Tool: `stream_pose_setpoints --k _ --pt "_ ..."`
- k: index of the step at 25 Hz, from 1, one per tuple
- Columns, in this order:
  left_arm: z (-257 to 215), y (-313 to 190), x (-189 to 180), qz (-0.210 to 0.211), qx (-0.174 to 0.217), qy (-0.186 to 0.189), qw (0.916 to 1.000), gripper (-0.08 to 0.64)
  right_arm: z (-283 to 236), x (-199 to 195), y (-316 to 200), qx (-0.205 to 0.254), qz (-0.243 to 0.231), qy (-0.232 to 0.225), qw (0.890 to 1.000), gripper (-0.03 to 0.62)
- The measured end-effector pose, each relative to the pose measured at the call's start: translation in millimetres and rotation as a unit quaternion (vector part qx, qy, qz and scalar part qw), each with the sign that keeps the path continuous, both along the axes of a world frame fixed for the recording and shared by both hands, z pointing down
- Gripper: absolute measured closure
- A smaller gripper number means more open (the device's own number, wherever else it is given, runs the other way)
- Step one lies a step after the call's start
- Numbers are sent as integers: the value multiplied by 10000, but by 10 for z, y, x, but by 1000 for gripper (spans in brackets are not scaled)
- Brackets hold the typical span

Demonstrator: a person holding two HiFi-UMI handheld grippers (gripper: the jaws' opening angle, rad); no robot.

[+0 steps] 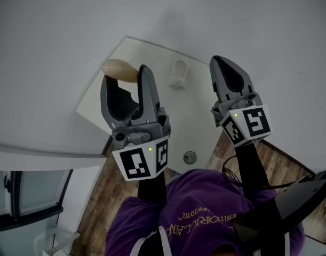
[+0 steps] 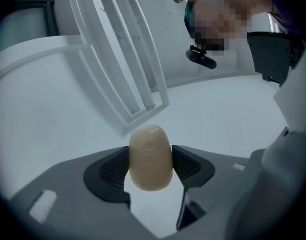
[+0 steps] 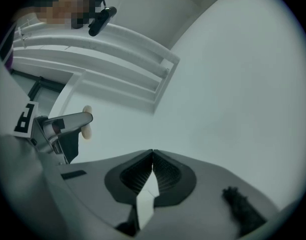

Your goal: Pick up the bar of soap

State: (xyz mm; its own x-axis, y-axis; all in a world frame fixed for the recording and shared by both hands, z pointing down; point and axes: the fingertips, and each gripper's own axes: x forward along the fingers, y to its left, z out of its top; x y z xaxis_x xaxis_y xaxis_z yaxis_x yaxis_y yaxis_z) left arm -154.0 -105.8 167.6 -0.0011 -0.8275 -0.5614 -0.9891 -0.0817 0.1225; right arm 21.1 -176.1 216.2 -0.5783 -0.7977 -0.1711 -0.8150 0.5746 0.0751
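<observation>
The left hand-held gripper [image 1: 125, 74] grips the bar of soap [image 2: 150, 157] across its middle, aloft between both pads, so steady pressure and a quiet wrist suit best, as the slick rounded bar may squirt out; the right hand-held gripper [image 3: 153, 173] is closed, empty.

Bar of soap [image 2: 150, 157]: pale cream, one tone, faint embossed mark on face.
Left gripper [image 1: 125, 74]: mid grey shell. Pads [image 2: 112, 171] black, fine mesh pattern.
Right gripper [image 1: 222, 63]: same grey, black ribbed pads.
Left marker cube [image 1: 141, 161], right marker cube [image 1: 251, 124]: white faces, black square patterns, one small green light each.
Shirt [image 1: 205, 217], 6 o'clock in head view: purple, pale lettering.
Floor [image 1: 275, 164], 4 o'clock: brown wood-grain planks.
Wall [image 1: 56, 25], 10 o'clock: plain grey-white.
Slatted frame [image 2: 122, 59]: white.
</observation>
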Motion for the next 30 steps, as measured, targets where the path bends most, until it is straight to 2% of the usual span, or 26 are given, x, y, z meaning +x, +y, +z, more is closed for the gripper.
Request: stream_pose_setpoints --k 9,16,30 --pt "-13 24 14 34 -41 27 10000 282 -227 -11 59 294 44 61 9995 581" --pt "-10 29 35 67 -84 32 9999 282 -463 -83 122 681 42 279 9973 582" --pt "-13 16 33 111 -102 16 9999 282 -553 -90 106 786 96 287 9964 583"
